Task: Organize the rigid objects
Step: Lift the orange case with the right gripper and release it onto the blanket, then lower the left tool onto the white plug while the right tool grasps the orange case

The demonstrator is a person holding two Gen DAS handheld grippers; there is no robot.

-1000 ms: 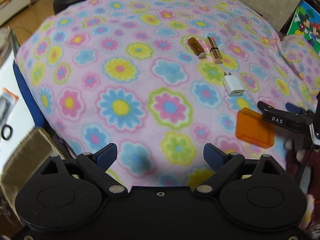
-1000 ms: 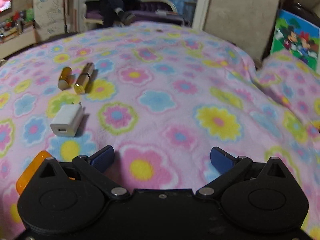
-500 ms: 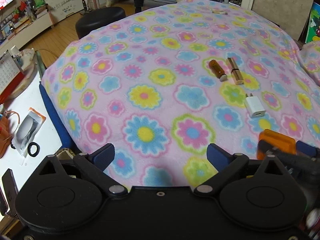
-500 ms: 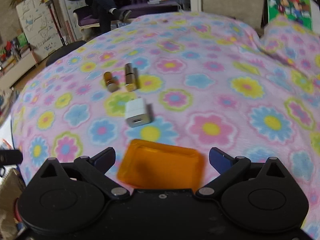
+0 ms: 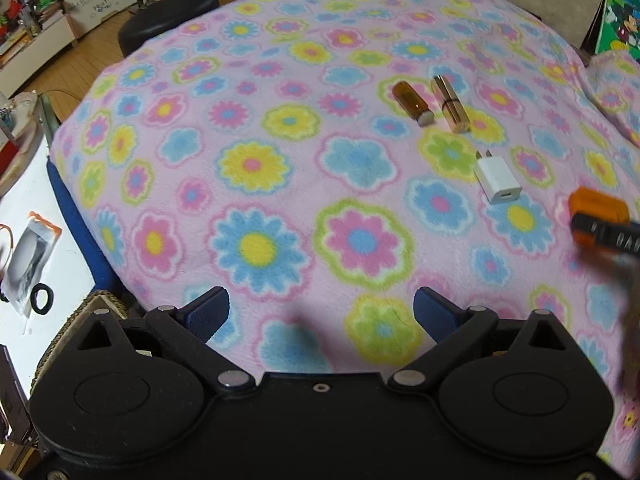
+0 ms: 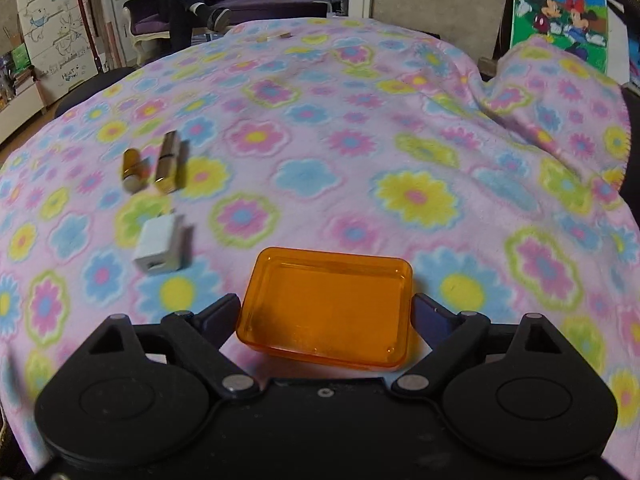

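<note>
A translucent orange box [image 6: 328, 304] lies between the fingers of my right gripper [image 6: 322, 312]. Its jaws are closing, and the blue pads meet the box's two short sides. In the left wrist view the same box [image 5: 596, 204] shows at the right edge, behind a black finger [image 5: 608, 236] of that gripper. A white charger [image 6: 160, 248], a gold lipstick [image 6: 167, 160] and an amber bottle [image 6: 131, 168] lie on the floral blanket to the box's left. My left gripper [image 5: 320, 306] hangs open over the blanket's near edge with nothing between its fingers.
The floral blanket [image 5: 280, 120] covers a wide soft surface. A white desk [image 5: 32, 208] with small items stands at the left, a black stool [image 5: 168, 20] beyond it. A person sits on a sofa [image 6: 184, 4] at the back. A cartoon picture [image 6: 560, 16] leans at the right.
My right gripper swung from beside the orange box to straddle it, then narrowed until its pads reached the box's sides. The left gripper tilted a little and stayed open.
</note>
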